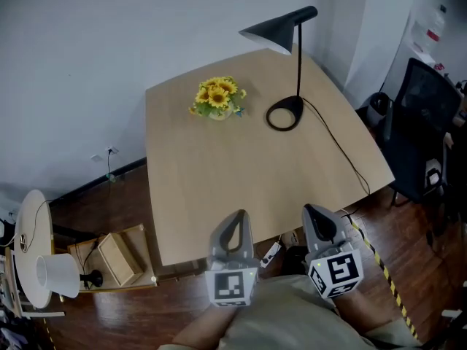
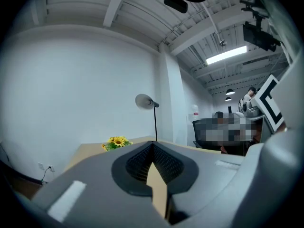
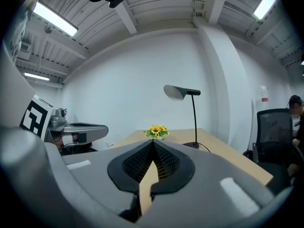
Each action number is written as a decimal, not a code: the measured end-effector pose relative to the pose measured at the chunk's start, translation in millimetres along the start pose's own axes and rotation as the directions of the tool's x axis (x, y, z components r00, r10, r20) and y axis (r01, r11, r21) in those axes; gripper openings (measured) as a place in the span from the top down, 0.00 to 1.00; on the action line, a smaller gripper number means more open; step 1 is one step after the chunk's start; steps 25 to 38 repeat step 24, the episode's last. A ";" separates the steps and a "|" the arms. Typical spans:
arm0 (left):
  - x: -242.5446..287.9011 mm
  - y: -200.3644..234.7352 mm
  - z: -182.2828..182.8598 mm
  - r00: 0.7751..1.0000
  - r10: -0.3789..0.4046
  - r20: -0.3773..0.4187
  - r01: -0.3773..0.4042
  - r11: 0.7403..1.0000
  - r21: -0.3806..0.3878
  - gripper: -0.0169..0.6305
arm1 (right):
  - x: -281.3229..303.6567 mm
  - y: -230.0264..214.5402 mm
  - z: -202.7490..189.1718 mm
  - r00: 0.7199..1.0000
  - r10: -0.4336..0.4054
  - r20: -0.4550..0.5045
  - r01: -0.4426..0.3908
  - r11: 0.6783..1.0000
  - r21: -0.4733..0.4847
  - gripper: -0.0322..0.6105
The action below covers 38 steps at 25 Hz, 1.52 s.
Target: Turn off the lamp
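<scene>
Black lamp (image 1: 276, 33) with cone shade, thin stem and ring base, far right of pale wood table (image 1: 241, 184), sunflowers (image 1: 217, 97) beside it, cord (image 1: 343, 155) trailing off edge, left gripper (image 1: 232, 228) and right gripper (image 1: 319, 224) clenched, empty, near edge

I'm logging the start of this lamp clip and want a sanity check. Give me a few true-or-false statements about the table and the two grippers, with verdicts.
1. The sunflowers stand left of the lamp on the table. True.
2. The right gripper grips the lamp's stem. False: it is at the table's near edge, far from the lamp, with its jaws together on nothing.
3. The lamp's cord runs from its base toward the table's right edge. True.
4. The left gripper has its jaws wide apart. False: they meet at the tips, with nothing between them.
5. A black chair stands left of the table. False: it stands to the right.
</scene>
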State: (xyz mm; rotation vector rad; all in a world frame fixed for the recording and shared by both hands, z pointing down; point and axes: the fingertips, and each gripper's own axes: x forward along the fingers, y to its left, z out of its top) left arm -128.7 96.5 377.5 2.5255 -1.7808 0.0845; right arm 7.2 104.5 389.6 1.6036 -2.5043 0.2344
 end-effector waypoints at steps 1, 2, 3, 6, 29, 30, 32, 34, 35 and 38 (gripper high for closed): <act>-5.2 0.9 -2.4 1.000 -0.001 -0.003 0.001 1.000 0.005 0.98 | -3.0 4.5 -0.5 1.000 -0.001 0.000 0.001 1.000 -0.004 0.95; -9.6 1.0 -3.5 1.000 -0.005 -0.005 0.005 1.000 0.009 0.98 | -5.9 8.5 -0.5 1.000 -0.003 0.000 0.003 1.000 -0.007 0.95; -13.2 0.3 -2.8 1.000 -0.008 -0.003 0.008 1.000 0.008 0.98 | -8.5 11.8 -0.2 1.000 -0.004 -0.001 0.004 1.000 -0.009 0.95; -22.0 -2.6 -0.2 1.000 -0.020 0.000 0.020 1.000 0.017 0.98 | -15.4 18.7 -0.3 1.000 -0.008 -0.002 0.008 1.000 -0.005 0.95; -44.2 4.5 -6.9 0.998 0.053 -0.019 -0.051 0.996 0.079 0.99 | -31.3 33.3 -2.0 1.000 -0.005 0.010 0.005 1.000 -0.018 0.95; -44.2 4.5 -6.9 0.998 0.053 -0.019 -0.051 0.996 0.079 0.99 | -31.3 33.3 -2.0 1.000 -0.005 0.010 0.005 1.000 -0.018 0.95; -44.2 4.5 -6.9 0.998 0.053 -0.019 -0.051 0.996 0.079 0.99 | -31.3 33.3 -2.0 1.000 -0.005 0.010 0.005 1.000 -0.018 0.95; -44.2 4.5 -6.9 0.998 0.053 -0.019 -0.051 0.996 0.079 0.99 | -31.3 33.3 -2.0 1.000 -0.005 0.010 0.005 1.000 -0.018 0.95; -44.2 4.5 -6.9 0.998 0.053 -0.019 -0.051 0.996 0.079 0.99 | -31.3 33.3 -2.0 1.000 -0.005 0.010 0.005 1.000 -0.018 0.95; -44.2 4.5 -6.9 0.998 0.053 -0.019 -0.051 0.996 0.079 0.99 | -31.3 33.3 -2.0 1.000 -0.005 0.010 0.005 1.000 -0.018 0.95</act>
